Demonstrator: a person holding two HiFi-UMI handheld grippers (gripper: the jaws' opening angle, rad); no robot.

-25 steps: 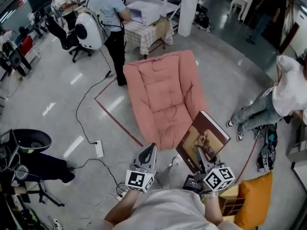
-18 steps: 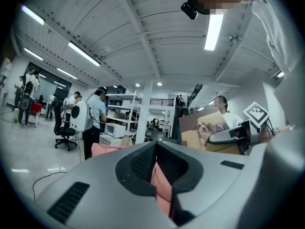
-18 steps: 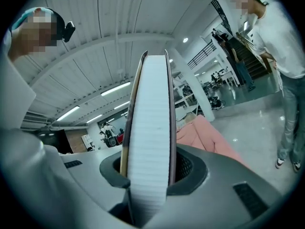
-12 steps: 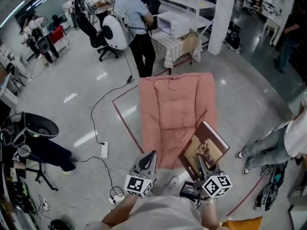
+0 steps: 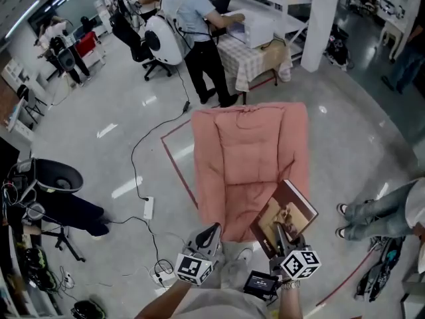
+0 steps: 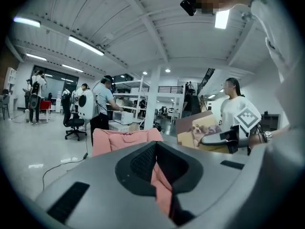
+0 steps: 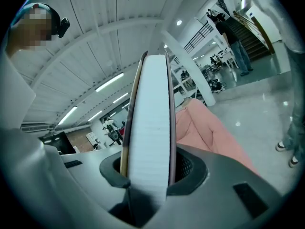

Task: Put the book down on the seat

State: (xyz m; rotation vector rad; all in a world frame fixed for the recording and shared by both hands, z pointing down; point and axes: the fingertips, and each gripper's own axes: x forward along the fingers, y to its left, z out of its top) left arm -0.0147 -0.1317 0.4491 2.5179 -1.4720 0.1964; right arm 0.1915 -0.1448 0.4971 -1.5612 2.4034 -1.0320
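Note:
The pink padded seat [image 5: 249, 158] lies on the floor in the middle of the head view. My right gripper [image 5: 284, 236] is shut on the lower edge of a brown book [image 5: 287, 212] with a dog on its cover. The book is tilted over the seat's near right corner. In the right gripper view the book's white page edge [image 7: 150, 128] stands upright between the jaws, with the seat [image 7: 205, 128] behind it. My left gripper [image 5: 207, 234] is shut and holds nothing, just off the seat's near edge. In the left gripper view the left gripper [image 6: 155, 149] points at the seat [image 6: 119, 140], with the book [image 6: 200, 130] to its right.
A person with a round white backpack [image 5: 192, 32] stands beyond the seat by a checked-cloth table [image 5: 255, 52]. A white pillar [image 5: 319, 18] is at the back right. A power strip with cables [image 5: 147, 208] lies left of the seat. Someone's legs [image 5: 372, 214] are at the right.
Both grippers have moved forward and down toward the seat, the book going with the right one. The book now hangs lower, over the seat's near right corner.

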